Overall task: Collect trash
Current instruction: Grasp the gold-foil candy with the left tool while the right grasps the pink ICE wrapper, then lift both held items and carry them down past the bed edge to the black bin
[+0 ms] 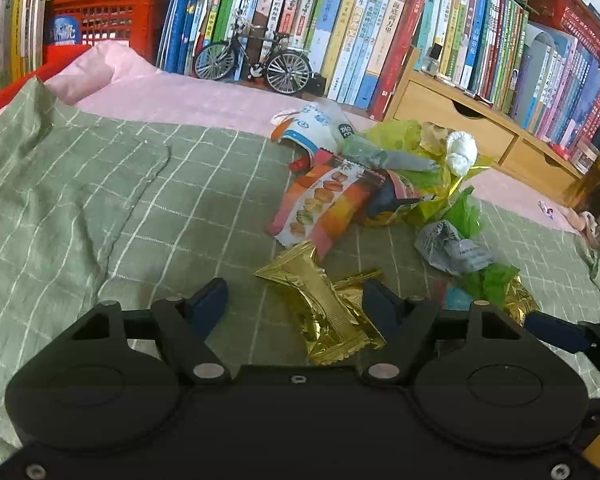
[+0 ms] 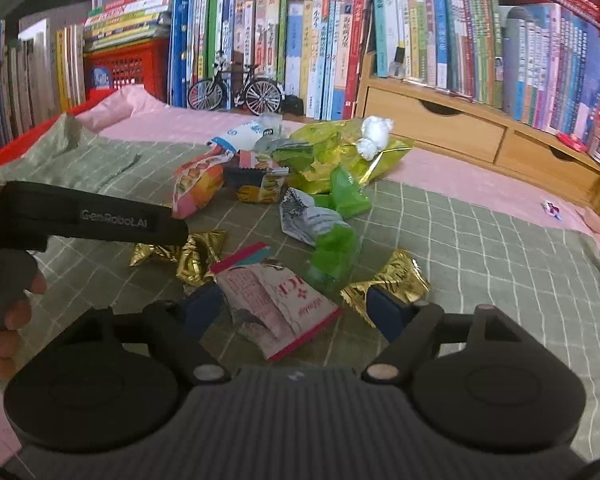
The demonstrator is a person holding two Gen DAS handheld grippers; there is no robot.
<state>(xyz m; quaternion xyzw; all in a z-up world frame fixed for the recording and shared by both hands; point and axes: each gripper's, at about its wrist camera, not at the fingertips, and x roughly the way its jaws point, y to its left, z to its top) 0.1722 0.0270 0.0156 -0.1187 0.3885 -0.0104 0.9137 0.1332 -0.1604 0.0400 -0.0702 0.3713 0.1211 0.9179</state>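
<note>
Both the left gripper (image 1: 294,304) around the gold wrapper (image 1: 324,312) and the right gripper (image 2: 296,308) around the pink wrapper (image 2: 280,308) have fingers apart, so closing could, seemingly, pinch the green checked cloth (image 1: 100,200) too.

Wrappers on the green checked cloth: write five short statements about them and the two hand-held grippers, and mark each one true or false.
1. A crumpled gold foil wrapper lies between the fingers of the left hand-held gripper. True.
2. The pink and white torn paper sachet lies between the fingers of the right hand-held gripper. True.
3. The miniature black model bicycle lies on its side among the wrappers. False: it stands upright by the row of books.
4. The crumpled white tissue ball rests on the yellow-green plastic bag. True.
5. The wrappers lie on a bare wooden tabletop. False: they lie on a green checked cloth.
</note>
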